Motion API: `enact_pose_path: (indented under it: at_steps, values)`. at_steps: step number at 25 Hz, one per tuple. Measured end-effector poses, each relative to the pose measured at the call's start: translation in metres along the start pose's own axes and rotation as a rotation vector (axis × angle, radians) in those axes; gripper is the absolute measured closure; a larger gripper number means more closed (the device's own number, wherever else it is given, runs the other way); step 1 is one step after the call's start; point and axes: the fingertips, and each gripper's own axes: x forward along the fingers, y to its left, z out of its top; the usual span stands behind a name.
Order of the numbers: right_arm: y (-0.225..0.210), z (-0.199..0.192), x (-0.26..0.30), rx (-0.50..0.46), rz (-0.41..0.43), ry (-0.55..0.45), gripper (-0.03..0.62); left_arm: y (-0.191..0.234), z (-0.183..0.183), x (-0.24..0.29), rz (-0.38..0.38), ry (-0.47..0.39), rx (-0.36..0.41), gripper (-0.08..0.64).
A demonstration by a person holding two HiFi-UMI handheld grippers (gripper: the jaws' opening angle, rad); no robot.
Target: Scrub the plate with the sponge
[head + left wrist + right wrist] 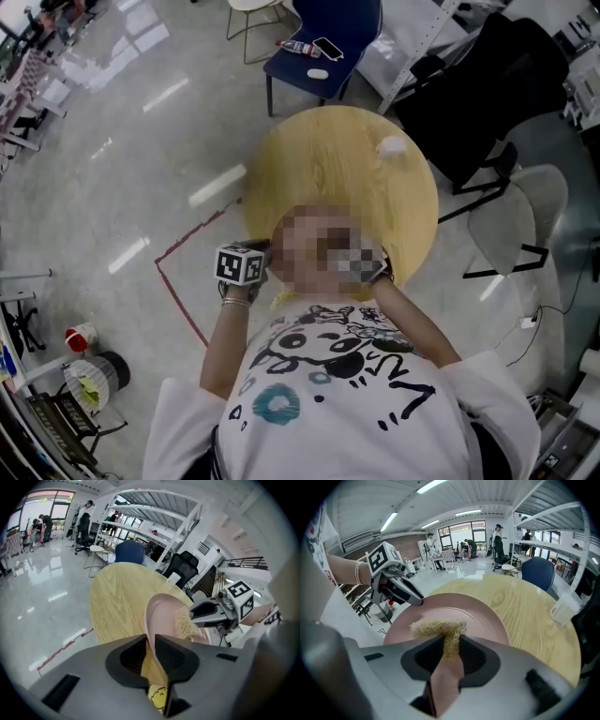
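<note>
Wears a white T-shirt (347, 394) with black doodles and a teal ring, a bracelet (234, 302) beside the black-and-white marker cube (240, 264).

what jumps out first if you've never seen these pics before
A pink plate fills the middle of the right gripper view, pinched by its rim in the left gripper. The right gripper squeezes a tan, fibrous sponge against the plate's face, with the round wooden table behind.

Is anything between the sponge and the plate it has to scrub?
Nothing visible. The sponge, clamped in the right gripper, lies against the plate, whose rim the left gripper grips.
</note>
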Motion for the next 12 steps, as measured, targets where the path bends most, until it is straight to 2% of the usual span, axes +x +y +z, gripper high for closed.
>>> enact_pose_path:
  at_steps: [3, 6, 12]
  values:
    - [0.004, 0.013, -0.007, -0.037, -0.017, -0.035, 0.500, 0.000, 0.002, 0.000, 0.034, -0.027, -0.040, 0.500]
    - [0.015, 0.031, -0.005, -0.126, -0.005, -0.047, 0.515, 0.000, 0.005, 0.000, 0.069, -0.060, -0.070, 0.508]
    - [0.018, 0.063, 0.020, -0.231, -0.021, -0.017, 0.525, -0.003, 0.007, 0.005, 0.091, -0.085, -0.077, 0.512]
